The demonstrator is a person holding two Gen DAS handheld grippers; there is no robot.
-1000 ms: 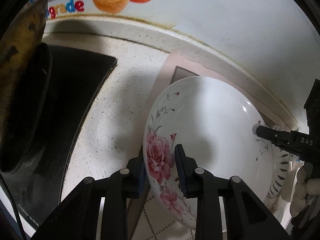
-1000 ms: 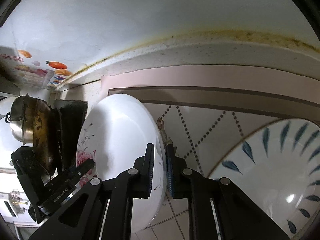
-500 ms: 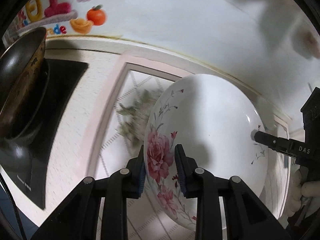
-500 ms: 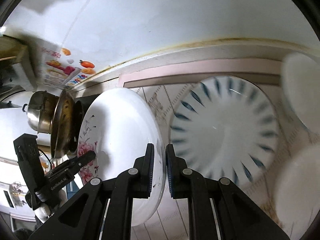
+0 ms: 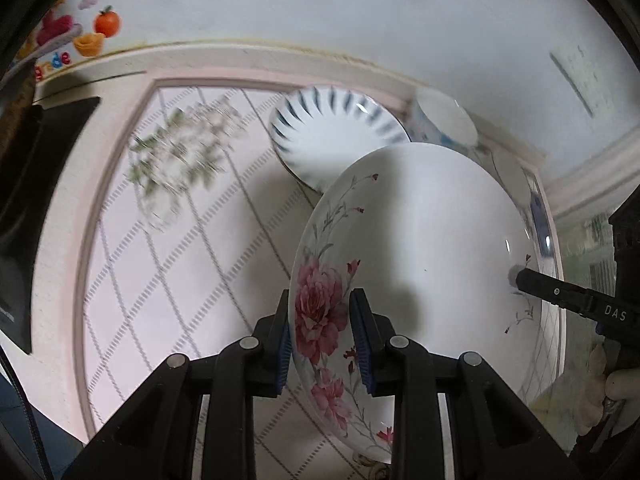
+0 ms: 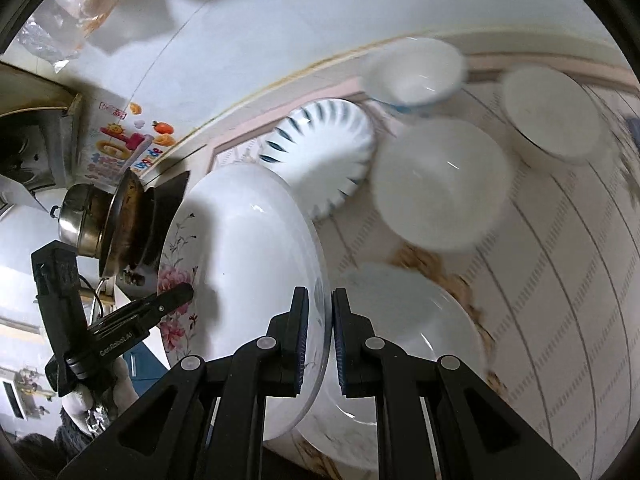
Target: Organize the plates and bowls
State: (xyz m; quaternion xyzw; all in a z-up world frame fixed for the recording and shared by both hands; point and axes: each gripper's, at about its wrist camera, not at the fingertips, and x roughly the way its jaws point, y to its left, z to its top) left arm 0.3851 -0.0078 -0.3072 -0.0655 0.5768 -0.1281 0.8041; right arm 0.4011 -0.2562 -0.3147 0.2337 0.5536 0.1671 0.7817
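A large white plate with pink flowers [image 5: 420, 248] is held in the air by both grippers. My left gripper [image 5: 322, 340] is shut on its flowered near rim. My right gripper [image 6: 320, 336] is shut on the opposite rim of the same plate [image 6: 248, 248], and shows at the right of the left wrist view [image 5: 560, 292]. A blue-striped plate [image 5: 332, 136] lies on the mat beyond; it also shows in the right wrist view [image 6: 320, 148]. White bowls [image 6: 440, 188] [image 6: 416, 72] [image 6: 552, 116] and a white plate [image 6: 404, 320] lie on the mat below.
A pink patterned mat [image 5: 180, 240] covers the counter. A black stove [image 5: 24, 208] with a stained pan [image 6: 124, 216] and a steel pot [image 6: 76, 216] is at the left. The white wall [image 5: 320, 12] with a fruit sticker [image 5: 92, 36] runs behind.
Both grippers have carried the flowered plate up and to the right, away from the stove. The blue-striped plate and several white bowls have come into view.
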